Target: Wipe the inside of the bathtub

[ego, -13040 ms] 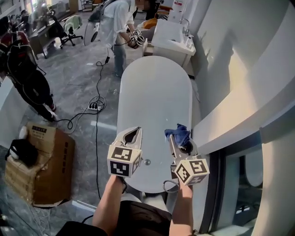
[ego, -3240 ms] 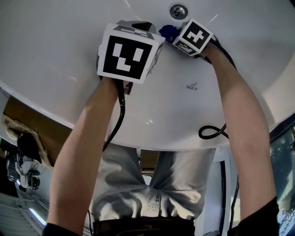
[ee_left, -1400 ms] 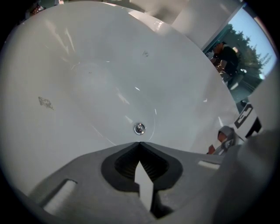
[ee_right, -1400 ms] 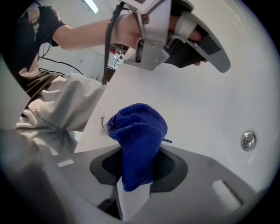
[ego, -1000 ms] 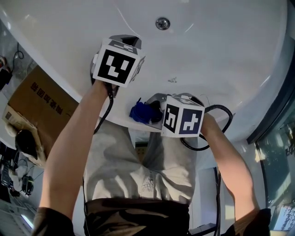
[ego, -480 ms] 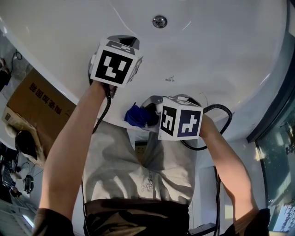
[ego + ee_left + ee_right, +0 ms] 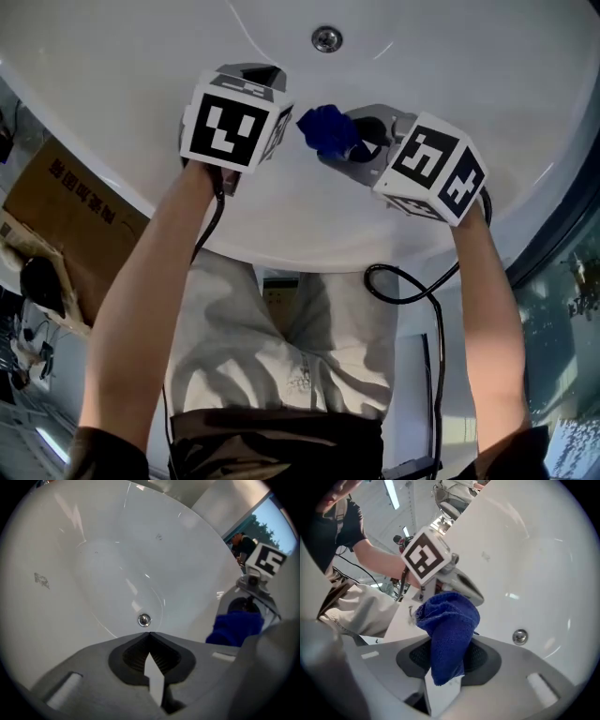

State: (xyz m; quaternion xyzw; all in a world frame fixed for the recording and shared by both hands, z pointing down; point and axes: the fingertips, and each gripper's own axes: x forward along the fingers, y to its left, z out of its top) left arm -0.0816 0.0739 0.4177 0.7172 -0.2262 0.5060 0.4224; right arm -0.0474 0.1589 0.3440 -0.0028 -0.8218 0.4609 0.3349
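The white bathtub (image 7: pixel 487 84) fills the upper head view, its round metal drain (image 7: pixel 326 38) at the top. My right gripper (image 7: pixel 339 141) is shut on a blue cloth (image 7: pixel 326 129), held over the near inner wall just right of the left gripper. In the right gripper view the blue cloth (image 7: pixel 449 630) bunches out from between the jaws, with the drain (image 7: pixel 519 636) beyond. My left gripper (image 7: pixel 272 80) is shut with nothing in it and points into the bathtub (image 7: pixel 93 573); its view shows the drain (image 7: pixel 144 619) and the blue cloth (image 7: pixel 234 627) at right.
A cardboard box (image 7: pixel 56 211) stands on the floor to the left of the tub. A black cable (image 7: pixel 412 281) loops below the tub's near rim by my right arm. Glass and a dark frame (image 7: pixel 562 244) run along the right.
My right gripper has swung the blue cloth up from the tub's near rim onto the inner wall, beside the left gripper. The left gripper has hardly moved.
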